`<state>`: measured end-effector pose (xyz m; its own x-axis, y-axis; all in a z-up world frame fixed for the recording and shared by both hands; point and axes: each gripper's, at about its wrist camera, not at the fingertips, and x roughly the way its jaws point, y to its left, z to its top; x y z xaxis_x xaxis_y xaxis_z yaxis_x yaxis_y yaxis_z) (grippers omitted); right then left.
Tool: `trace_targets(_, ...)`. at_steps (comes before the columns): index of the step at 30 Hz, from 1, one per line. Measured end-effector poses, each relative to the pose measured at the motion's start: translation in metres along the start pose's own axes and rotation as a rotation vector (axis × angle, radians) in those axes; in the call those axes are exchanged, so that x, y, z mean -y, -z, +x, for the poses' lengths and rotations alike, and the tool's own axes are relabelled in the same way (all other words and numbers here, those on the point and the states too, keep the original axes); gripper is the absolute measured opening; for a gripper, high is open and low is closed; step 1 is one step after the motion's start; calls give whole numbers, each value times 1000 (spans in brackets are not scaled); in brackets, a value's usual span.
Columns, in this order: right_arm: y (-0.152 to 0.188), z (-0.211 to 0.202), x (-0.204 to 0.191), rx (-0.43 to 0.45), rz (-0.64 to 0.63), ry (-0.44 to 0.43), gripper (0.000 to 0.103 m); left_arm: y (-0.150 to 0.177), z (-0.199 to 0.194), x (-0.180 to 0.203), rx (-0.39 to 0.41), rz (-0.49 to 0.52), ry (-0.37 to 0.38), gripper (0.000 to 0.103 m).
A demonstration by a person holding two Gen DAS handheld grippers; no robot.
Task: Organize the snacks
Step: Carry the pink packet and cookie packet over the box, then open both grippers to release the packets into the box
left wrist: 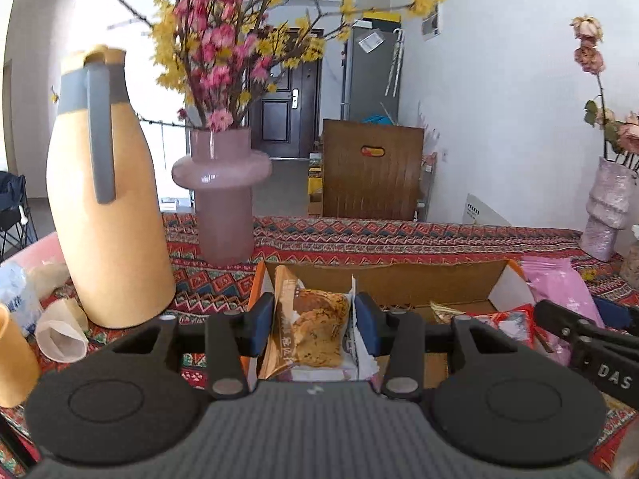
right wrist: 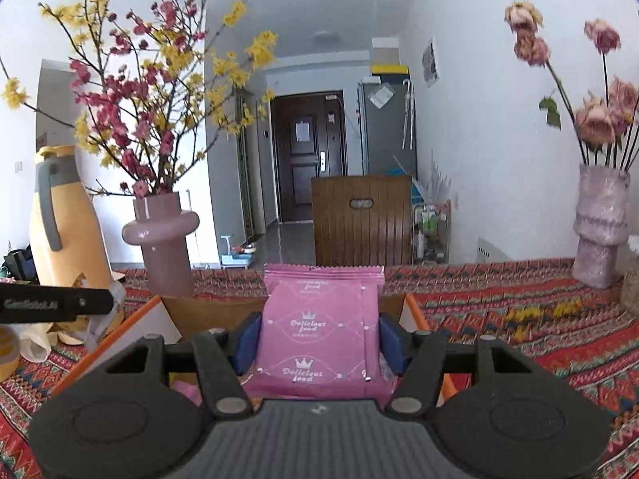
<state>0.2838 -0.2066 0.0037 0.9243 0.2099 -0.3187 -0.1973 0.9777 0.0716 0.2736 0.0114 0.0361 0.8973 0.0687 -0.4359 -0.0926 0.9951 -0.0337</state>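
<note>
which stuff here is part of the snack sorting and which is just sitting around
Part of the job:
- cake packet in the left tongs
- pink packet in the right tongs
- cardboard box

Just sitting around:
- yellow jug
- pink vase of blossoms
- textured vase
- paper cup

The pink packet [right wrist: 319, 331] reads "Delicious food" and the right tongs [left wrist: 611, 379] "DAS".

right hand-held gripper [right wrist: 319, 343] clamps pink snack packet [right wrist: 319, 335] | above cardboard box [right wrist: 207, 311] | patterned tablecloth [right wrist: 519, 319]
</note>
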Motion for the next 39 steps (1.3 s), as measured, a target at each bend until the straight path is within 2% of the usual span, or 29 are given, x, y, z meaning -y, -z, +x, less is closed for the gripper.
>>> trace_targets(11,15,18,2,-54,19,19,60,21,23,-8,-66,-9,49,44)
trace_targets(15,18,22,2,-69,17,18,61,22,20,-11,-51,-30,67,47)
trace_targets(16,19,22,2,-75,15,17,61,22,18,-12,-41,-35,71,52)
trace_targets(17,19,22,2,-77,13,18,61,21,16,-12,-31,-38,72,63)
trace_targets(18,19,21,1,-75,7,22,65,21,14,-12,-20,-42,72,69)
trace_targets(20,18,18,0,-62,7,23,94,21,9,-12,13,-47,61,92)
trace_targets(22,17,13,-1,-35,10,27,103,22,5,-11,37,-47,56,103)
trace_targets(32,18,12,4,-38,36,32,103,20,9,-14,25,-72,24,103)
trace_targets(39,12,5,1,-25,24,32,103,9,-13,-10,57,-65,-15,103)
